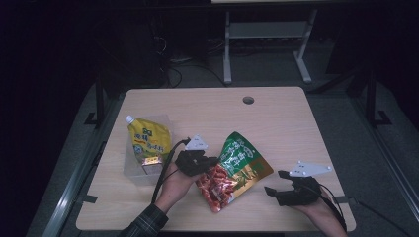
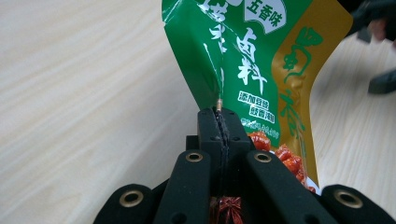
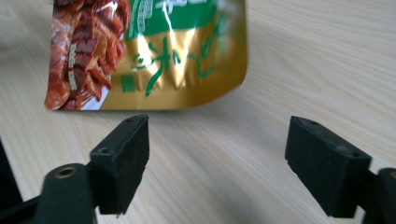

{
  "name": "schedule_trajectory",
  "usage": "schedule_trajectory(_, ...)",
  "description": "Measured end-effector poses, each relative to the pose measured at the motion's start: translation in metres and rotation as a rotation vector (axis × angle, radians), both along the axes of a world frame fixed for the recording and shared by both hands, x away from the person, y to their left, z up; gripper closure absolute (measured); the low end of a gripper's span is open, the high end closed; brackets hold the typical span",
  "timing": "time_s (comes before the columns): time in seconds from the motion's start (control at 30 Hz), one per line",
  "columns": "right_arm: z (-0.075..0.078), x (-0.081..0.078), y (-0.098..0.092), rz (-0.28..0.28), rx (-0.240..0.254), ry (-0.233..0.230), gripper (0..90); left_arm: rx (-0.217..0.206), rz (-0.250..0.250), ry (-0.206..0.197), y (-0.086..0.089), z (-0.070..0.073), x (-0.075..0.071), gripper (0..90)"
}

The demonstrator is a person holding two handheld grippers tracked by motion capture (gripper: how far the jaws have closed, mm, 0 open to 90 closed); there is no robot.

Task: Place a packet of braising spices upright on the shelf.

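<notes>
The left gripper (image 1: 206, 163) has its jaws clamped tightly on the side edge of the green and gold snack bag (image 1: 236, 169), as the left gripper view shows, where the film is pinched between the two black pads. The bag sits near the middle of the wooden table (image 1: 276, 123), with its left edge raised in the grip; its lower part seems to rest on the table, but the dark high view does not make this sure. The right gripper (image 1: 272, 189) is just beside the bag's right corner, jaws spread wide and nothing between them. At the left, a yellow pouch (image 1: 146, 138) stands in a clear container (image 1: 132, 170)
</notes>
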State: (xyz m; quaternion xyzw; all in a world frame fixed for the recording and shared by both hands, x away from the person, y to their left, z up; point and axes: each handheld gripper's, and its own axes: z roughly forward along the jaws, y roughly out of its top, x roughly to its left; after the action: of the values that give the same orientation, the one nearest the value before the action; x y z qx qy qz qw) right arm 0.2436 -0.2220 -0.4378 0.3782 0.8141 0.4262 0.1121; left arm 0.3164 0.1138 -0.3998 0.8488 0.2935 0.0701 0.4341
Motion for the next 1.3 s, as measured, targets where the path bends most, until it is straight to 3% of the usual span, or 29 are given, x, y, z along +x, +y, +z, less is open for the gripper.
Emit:
schedule_trajectory(0.23, -0.002, 0.005, 0.010, 0.034, 0.046, 0.010, 14.6, -0.062, 0.017, -0.019, 0.004, 0.016, 0.000, 89.8)
schedule_trajectory(0.3, 0.002, 0.010, 0.017, 0.046, 0.107, 0.000, 14.7, -0.079, 0.010, -0.026, 0.004, 0.021, 0.000, 89.8)
schedule_trajectory(0.5, 0.006, 0.025, 0.031, 0.060, 0.204, -0.011, 16.2, -0.105, 0.001, -0.041, 0.003, 0.027, -0.005, 89.8)
schedule_trajectory(0.63, 0.005, 0.029, 0.034, 0.067, 0.244, -0.032, 26.3, -0.117, 0.002, -0.038, 0.004, 0.028, -0.005, 89.7)
schedule_trajectory(0.87, 0.002, 0.042, 0.043, 0.093, 0.347, 0.003, 54.6, -0.121, 0.004, -0.033, 0.002, 0.027, -0.005, 89.8)
schedule_trajectory(1.0, 0.002, 0.044, 0.046, 0.090, 0.356, -0.004, 65.2, -0.121, 0.010, -0.030, 0.003, 0.024, -0.002, 89.7)
schedule_trajectory(1.1, 0.004, 0.047, 0.044, 0.092, 0.375, -0.004, 79.9, -0.124, 0.016, -0.027, 0.004, 0.022, 0.000, 89.7)
schedule_trajectory(1.13, 0.007, 0.047, 0.045, 0.099, 0.361, -0.018, 85.6, -0.121, 0.016, -0.025, 0.004, 0.021, -0.001, 89.6)
schedule_trajectory(1.3, 0.013, 0.051, 0.042, 0.126, 0.349, -0.021, 88.7, -0.122, 0.020, -0.024, 0.005, 0.020, -0.002, 89.4)
